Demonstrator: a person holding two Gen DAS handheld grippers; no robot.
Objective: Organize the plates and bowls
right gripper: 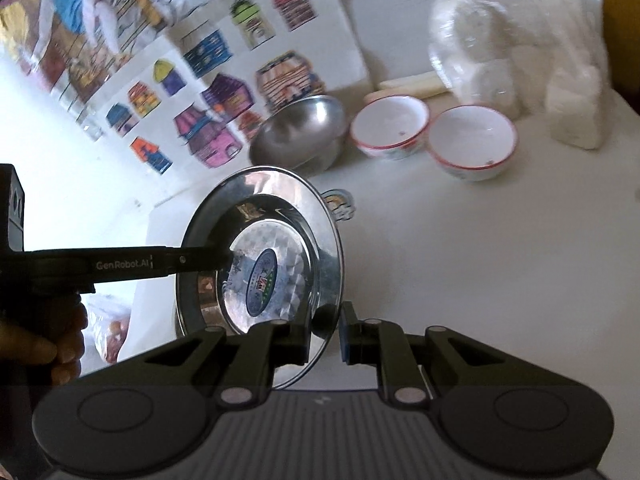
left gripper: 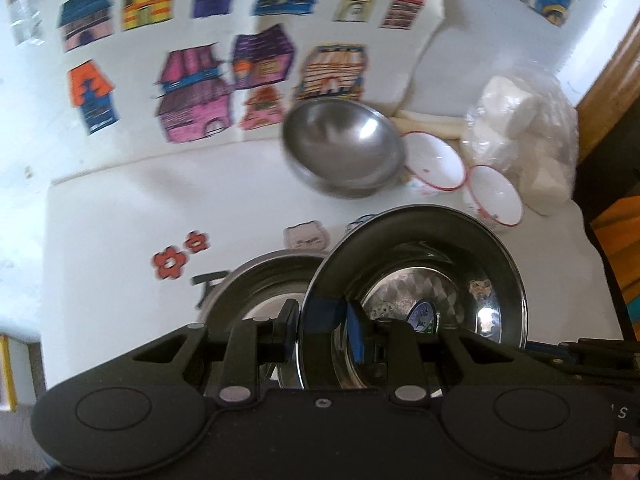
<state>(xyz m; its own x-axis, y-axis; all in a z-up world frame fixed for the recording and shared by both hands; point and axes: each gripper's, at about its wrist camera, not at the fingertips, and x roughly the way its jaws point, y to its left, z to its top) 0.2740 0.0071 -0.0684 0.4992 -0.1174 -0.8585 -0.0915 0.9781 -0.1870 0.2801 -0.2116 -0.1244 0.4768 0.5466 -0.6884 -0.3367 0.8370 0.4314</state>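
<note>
A: Left gripper (left gripper: 320,330) first. Jaws nearly closed, pads clamped on the rim of a steel plate (left gripper: 420,280), held on edge.

B: Same plate in the right wrist view?

A: Yes. There the left gripper (right gripper: 224,258) comes in from the left edge, fingers over the plate's rim (right gripper: 264,252). A blue oval sticker sits at the plate's centre. A hand (right gripper: 48,344) grips the tool's handle at lower left.

B: Right gripper (right gripper: 324,340)?

A: Jaws close together on the near rim of that plate. So both grippers hold one plate, tilted up above the white table (right gripper: 480,260).

B: Anything under it?

A: In the left view a second steel plate (left gripper: 256,280) shows behind and to the left of the held one. Contact between the two: cannot tell.

B: Further out?

A: A steel bowl (left gripper: 344,148) beyond the plate, tipped on its side. Just right of it two white bowls with red rims: first (left gripper: 434,160), second (left gripper: 496,196), side by side. Behind them a pale stick (left gripper: 424,122) and a clear bag of white blocks (left gripper: 524,128). A sheet of coloured house drawings (left gripper: 200,60) lies past the steel bowl.
</note>
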